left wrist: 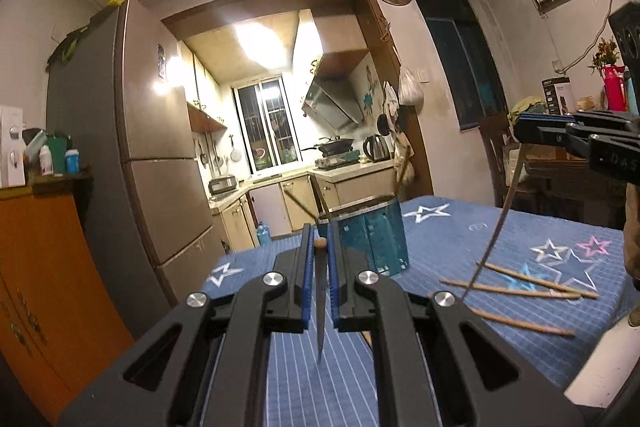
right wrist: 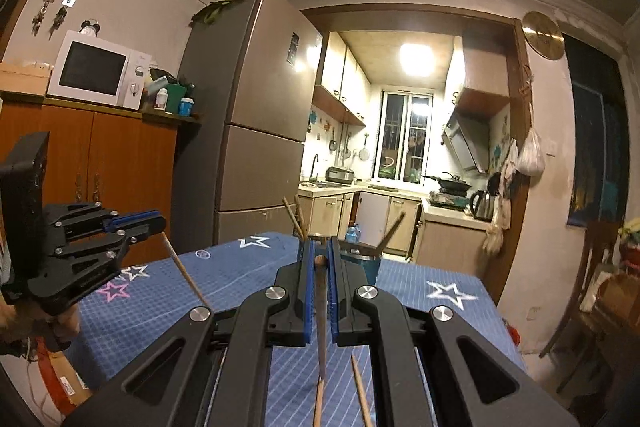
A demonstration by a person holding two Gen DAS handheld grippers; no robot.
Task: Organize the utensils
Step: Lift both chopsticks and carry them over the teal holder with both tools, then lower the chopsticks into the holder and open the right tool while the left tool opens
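Left gripper [left wrist: 319,247] clamped tight on one chopstick [left wrist: 320,307], which hangs down through the pads. Right gripper [right wrist: 319,255] likewise pinched shut on another chopstick [right wrist: 321,327]. Both held level above the blue star tablecloth [left wrist: 460,239]. Teal utensil holder [left wrist: 374,239] at the table's far edge already has sticks in it; loose chopsticks [left wrist: 516,291] lie near-right.

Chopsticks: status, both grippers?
Left gripper shut on one chopstick. Right gripper shut on another. Holder ahead, three loose chopsticks on cloth. Path clear.
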